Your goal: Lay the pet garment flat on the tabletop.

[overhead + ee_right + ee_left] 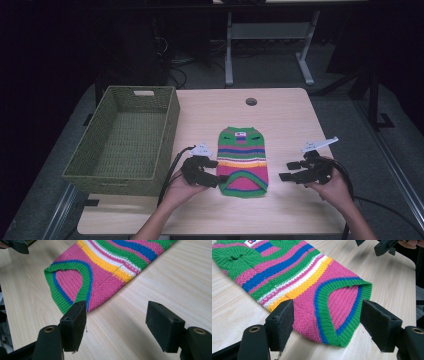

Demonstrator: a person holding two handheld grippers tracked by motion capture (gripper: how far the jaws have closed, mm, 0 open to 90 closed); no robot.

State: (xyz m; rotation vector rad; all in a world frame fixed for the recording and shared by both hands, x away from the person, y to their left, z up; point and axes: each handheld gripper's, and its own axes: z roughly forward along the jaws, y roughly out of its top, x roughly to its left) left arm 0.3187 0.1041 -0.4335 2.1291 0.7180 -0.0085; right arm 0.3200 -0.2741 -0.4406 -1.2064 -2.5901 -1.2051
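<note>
While the striped sweater (243,161) lies flat on the table (290,115), both grippers flank its hem.
Left gripper (327,322) straddles the hem corner, jaws spread; right gripper (117,325) spread, just beside it.

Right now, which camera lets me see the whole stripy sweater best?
The high view: the sweater lies flat there, whole, between both claws. The left gripper view shows most of it close up, its hem between the open left claw. The right gripper view shows just the hem end, ahead of the open right claw.

Sweater (243,160) on table (290,115) centre; basket (127,140) left; grippers flank sweater
</note>
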